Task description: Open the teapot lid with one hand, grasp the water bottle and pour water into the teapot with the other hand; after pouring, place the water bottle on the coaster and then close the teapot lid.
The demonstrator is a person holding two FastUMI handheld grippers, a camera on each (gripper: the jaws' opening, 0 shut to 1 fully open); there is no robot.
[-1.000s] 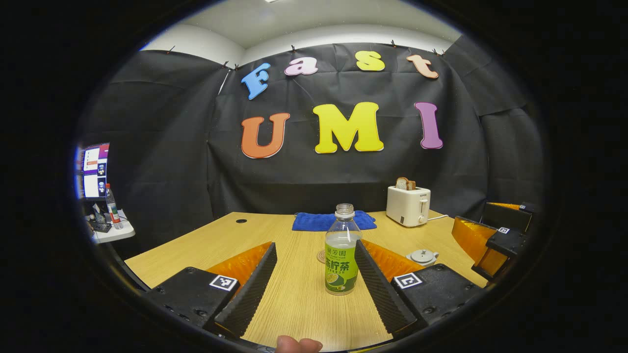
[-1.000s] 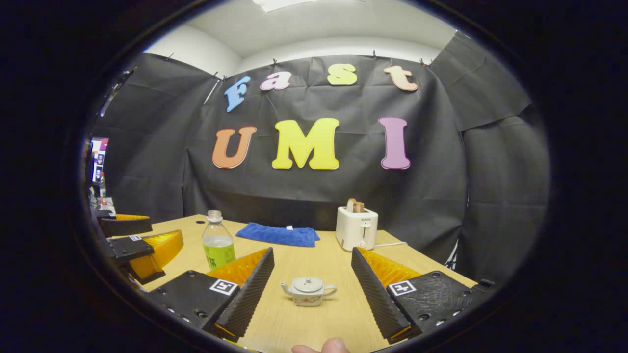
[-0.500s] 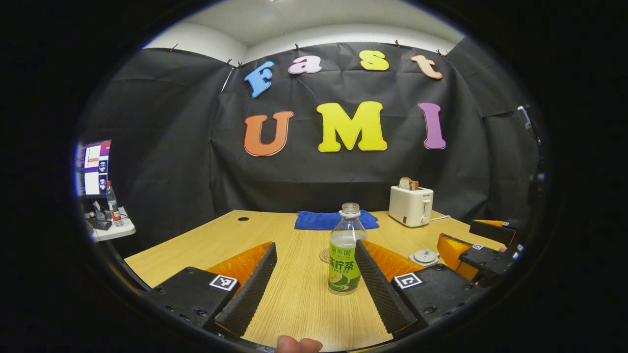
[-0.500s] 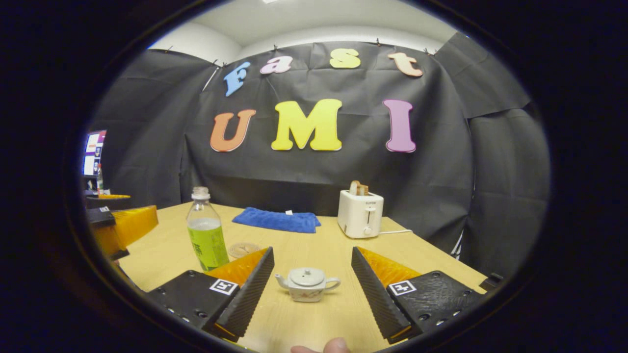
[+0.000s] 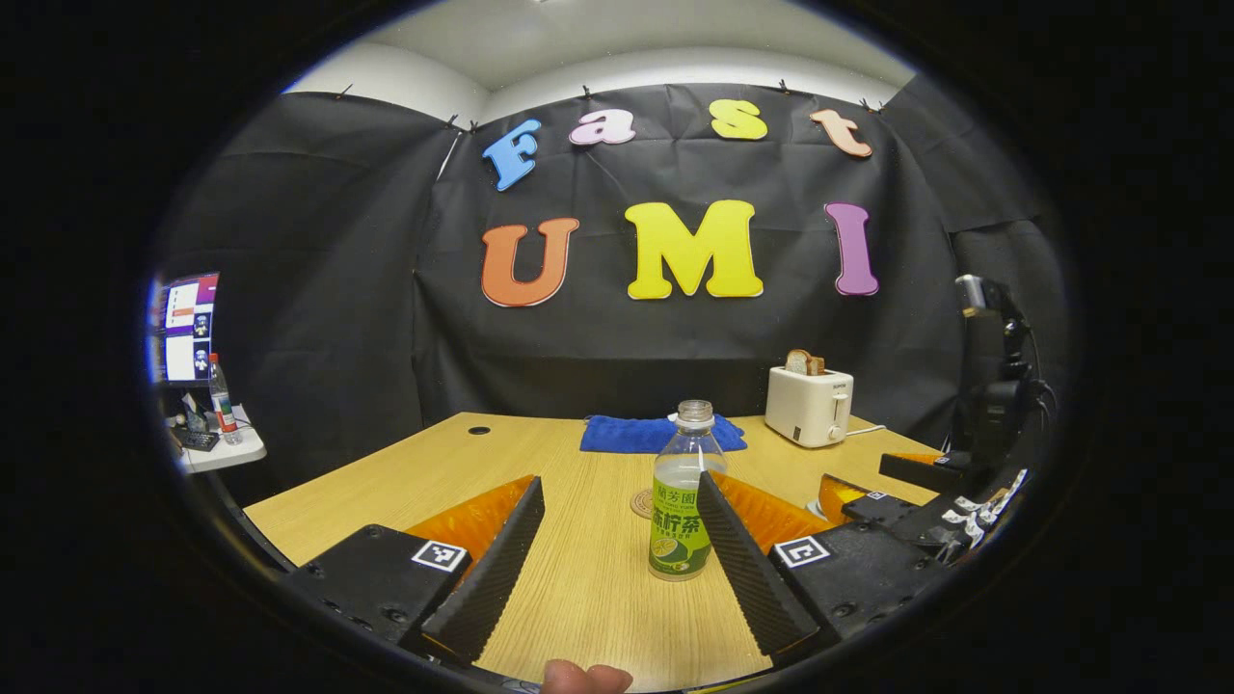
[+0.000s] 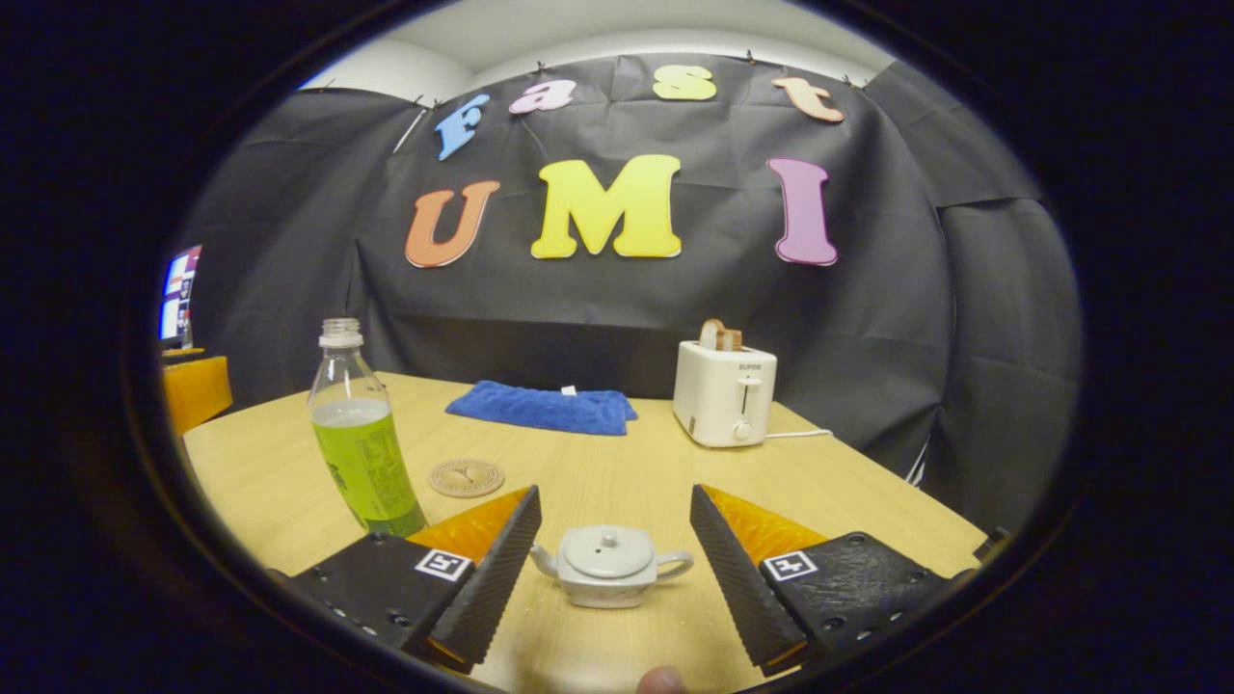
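- Left gripper (image 5: 617, 540): fingers spread wide, grasping nothing; seen from its own camera, low over the table (image 5: 405, 472).
- Water bottle (image 5: 681, 501): clear, uncapped, green label, partly filled; stands upright on the table at about 1 o'clock from the left gripper's gap, just beside the right-hand finger and partly hidden by it. I cannot tell whether that finger touches it. In the right gripper view the bottle (image 6: 359, 439) stands at 10 o'clock.
- Coaster (image 6: 467, 477): round, pale, patterned disc lying flat on the table, just beside the bottle on its 3 o'clock side in the right gripper view, not touching it. In the left gripper view its edge (image 5: 640, 502) peeks out at the bottle's 9 o'clock.
- Right gripper (image 6: 612, 559): fingers spread wide, holding nothing.
- Teapot (image 6: 610, 568): small, white, lid on, spout toward 9 o'clock and handle toward 3 o'clock; sits on the table between the right gripper's two fingers, clear of both.
- Right gripper as seen from the left gripper view (image 5: 906, 482): at 3 o'clock, low by the table's edge.
- Towel (image 6: 542, 408): blue, folded, at 12 o'clock toward the table's far edge.
- Toaster (image 6: 724, 393): white, bread in the slot, at 1 o'clock, cord trailing to its 3 o'clock.
- Fingertip (image 5: 586, 677): at 6 o'clock in the left gripper view.
- Side table with a screen (image 5: 188, 328) and a small bottle (image 5: 222, 395): at 9 o'clock.
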